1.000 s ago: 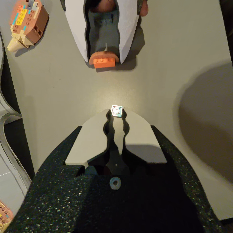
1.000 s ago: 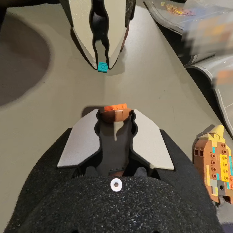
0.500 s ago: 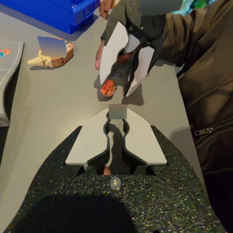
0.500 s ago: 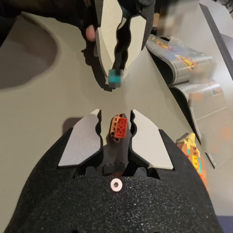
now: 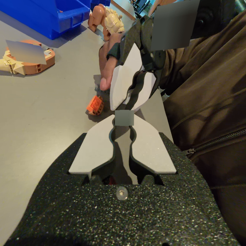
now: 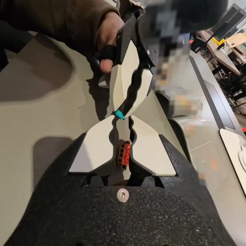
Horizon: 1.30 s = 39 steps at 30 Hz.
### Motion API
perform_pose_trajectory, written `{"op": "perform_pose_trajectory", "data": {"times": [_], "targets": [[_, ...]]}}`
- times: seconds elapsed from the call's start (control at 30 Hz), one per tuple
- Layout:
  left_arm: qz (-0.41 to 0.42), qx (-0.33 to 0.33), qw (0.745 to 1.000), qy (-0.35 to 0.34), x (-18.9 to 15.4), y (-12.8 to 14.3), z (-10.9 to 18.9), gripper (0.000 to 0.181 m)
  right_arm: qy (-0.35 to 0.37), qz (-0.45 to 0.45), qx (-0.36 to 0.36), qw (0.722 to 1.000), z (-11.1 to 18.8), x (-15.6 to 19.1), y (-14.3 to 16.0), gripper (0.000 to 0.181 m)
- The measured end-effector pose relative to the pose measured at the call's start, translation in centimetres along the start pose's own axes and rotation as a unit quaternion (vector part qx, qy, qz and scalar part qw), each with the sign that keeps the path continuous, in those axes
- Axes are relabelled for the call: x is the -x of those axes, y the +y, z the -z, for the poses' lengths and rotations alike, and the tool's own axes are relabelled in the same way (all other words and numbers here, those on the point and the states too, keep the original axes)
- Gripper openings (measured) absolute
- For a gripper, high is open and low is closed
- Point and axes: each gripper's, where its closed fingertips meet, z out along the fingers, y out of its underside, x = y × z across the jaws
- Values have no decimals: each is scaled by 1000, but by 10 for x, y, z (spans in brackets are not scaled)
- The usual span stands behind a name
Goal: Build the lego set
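1. Step in hand (my read): joining two small parts of the build. The small teal square plastic plate [image 6: 119, 114] is to go onto the orange brick w/ brown curved plastic shell [image 5: 95, 106]. The join is not yet made; the parts are apart.
2. L gripper [image 5: 124, 118]: jaws clamped on the teal plate right at the tips, held tilted and up off the grey tabletop [image 5: 40, 119]. In L wrist view a patch covers the tips, so the plate shows only in R wrist view.
3. R gripper [image 6: 122, 118]: jaws apart w/ a narrow gap, nothing between them. Its tips sit nearly tip-to-tip w/ L gripper's, the teal plate just beside them.
4. Orange/brown part: loose on the table, tipped so the hollow underside partly shows. In R wrist view it appears through the gap between R jaws but lies below them, not gripped. In L wrist view it is near R tips, off to one side.
5. Next move calls for: R to drop down, straddle the orange part and close on it, prob. righting it studs-up. Then L lines the plate square over the studs and presses.
6. Risk: the plate is tiny and pinched at its edge, so it could twist or pop out under push.
7. Off to the far side, well apart: part-built brown and tan brick model [image 5: 45, 63], blue plastic bin [image 5: 53, 17], brown and cream brick figure [image 5: 109, 20].
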Motion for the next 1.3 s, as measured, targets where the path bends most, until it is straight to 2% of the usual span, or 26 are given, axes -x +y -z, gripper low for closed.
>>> {"op": "perform_pose_trajectory", "data": {"times": [0.17, 0.37, 0.47, 0.53, 0.6, 0.7, 0.83, 1.0, 1.3], "targets": [[18, -7, 1000, 14, -2, -2, 1, 17, 5, 19, -8, 1000, 0, 1, -2, 11], [21, -23, 999, 20, -3, -6, 3, 16, -9, -18, -17, 1000, 0, 1, -4, 5], [5, -40, 999, 18, -4, -10, 6, 19, -24, -66, -19, 997, 2, -1, -3, 5], [-28, -61, 998, 0, -1, -17, 12, 24, -44, -135, -19, 990, 3, -4, -2, 5], [-103, -77, 990, -57, 6, -24, 20, 27, -71, -230, -32, 970, 4, -7, -4, 5], [-243, -95, 958, -115, 0, -34, 26, 30, -112, -360, -68, 924, 9, -14, -9, 5], [-346, -80, 922, -154, -5, -34, 20, 30, -164, -450, -98, 872, 14, -14, -17, 5], [-428, -92, 881, -181, -12, -36, 19, 28, -214, -494, -120, 834, 16, -7, -27, 5], [-481, -87, 854, -181, -19, -33, 16, 25, -244, -520, -148, 805, 20, -8, -36, 5]]}}
